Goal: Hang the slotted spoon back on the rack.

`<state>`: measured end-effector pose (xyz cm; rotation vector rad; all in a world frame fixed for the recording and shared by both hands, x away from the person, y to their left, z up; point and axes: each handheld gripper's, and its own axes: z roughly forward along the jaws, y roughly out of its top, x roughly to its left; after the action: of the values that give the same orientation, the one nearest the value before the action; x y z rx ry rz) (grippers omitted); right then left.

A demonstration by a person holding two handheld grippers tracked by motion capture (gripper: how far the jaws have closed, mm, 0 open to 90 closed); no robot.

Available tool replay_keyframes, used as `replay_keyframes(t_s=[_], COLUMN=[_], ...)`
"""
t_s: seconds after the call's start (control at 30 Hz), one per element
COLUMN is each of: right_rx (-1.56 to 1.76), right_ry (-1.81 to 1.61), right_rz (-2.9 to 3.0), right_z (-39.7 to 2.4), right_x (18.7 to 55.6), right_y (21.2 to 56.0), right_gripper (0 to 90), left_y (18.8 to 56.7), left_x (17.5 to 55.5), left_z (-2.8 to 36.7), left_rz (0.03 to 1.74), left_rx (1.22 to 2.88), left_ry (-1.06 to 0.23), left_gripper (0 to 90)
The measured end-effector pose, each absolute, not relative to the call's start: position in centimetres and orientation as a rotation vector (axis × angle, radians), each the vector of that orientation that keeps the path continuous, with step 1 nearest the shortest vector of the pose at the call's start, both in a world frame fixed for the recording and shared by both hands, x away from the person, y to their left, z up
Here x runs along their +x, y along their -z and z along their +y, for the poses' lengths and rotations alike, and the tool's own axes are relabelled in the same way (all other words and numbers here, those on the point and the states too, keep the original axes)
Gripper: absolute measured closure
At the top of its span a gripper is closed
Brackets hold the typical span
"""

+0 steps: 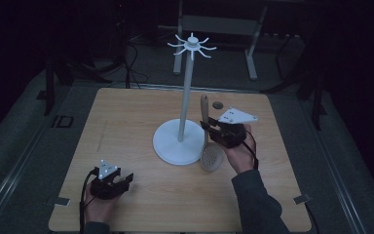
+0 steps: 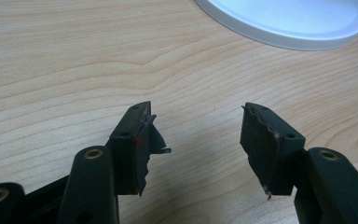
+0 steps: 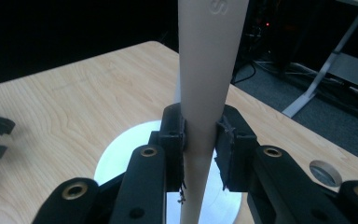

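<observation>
1. White stand (image 1: pixel 179 141): a round base on the wooden table (image 1: pixel 126 117), with a thin upright pole and a ring of short hooks at its top. Nothing hangs on the hooks.
2. Slotted spoon (image 1: pixel 209 146): a pale utensil with a long handle and a round, perforated head. It stands nearly upright just to the right of the stand's base, head down and touching or just above the table (which of the two cannot be told), handle pointing up.
3. Right gripper (image 1: pixel 213 127): held in the person's right hand, it grips the spoon partway up the handle. In the right gripper view the two black jaws press on the pale handle (image 3: pixel 205 93) from either side, closed as far as the handle allows, with the stand's white base behind and below them.
4. Left gripper (image 1: pixel 119 179): it rests low over the near left part of the table, well apart from the spoon and the stand. In the left gripper view its jaws stand wide apart with only bare wood between them; the edge of the stand's base shows at the top right.
5. Small round hole (image 1: pixel 218 104): set in the tabletop behind the spoon, near the far edge.
</observation>
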<state>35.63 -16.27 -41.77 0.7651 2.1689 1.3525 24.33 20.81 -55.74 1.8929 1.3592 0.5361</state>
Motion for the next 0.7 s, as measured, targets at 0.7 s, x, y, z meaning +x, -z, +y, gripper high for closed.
replay_keyframes(t_s=[0.7], right_rx=[0.784], right_ry=[-1.424], right_rz=[2.082], right_z=[-15.9], right_x=[35.9], right_y=[39.7], right_gripper=[73.9], left_y=[55.7], left_x=[24.3], left_z=[20.9], left_rz=[1.361], left_rx=[1.89], left_ry=[-0.537], left_gripper=[44.1])
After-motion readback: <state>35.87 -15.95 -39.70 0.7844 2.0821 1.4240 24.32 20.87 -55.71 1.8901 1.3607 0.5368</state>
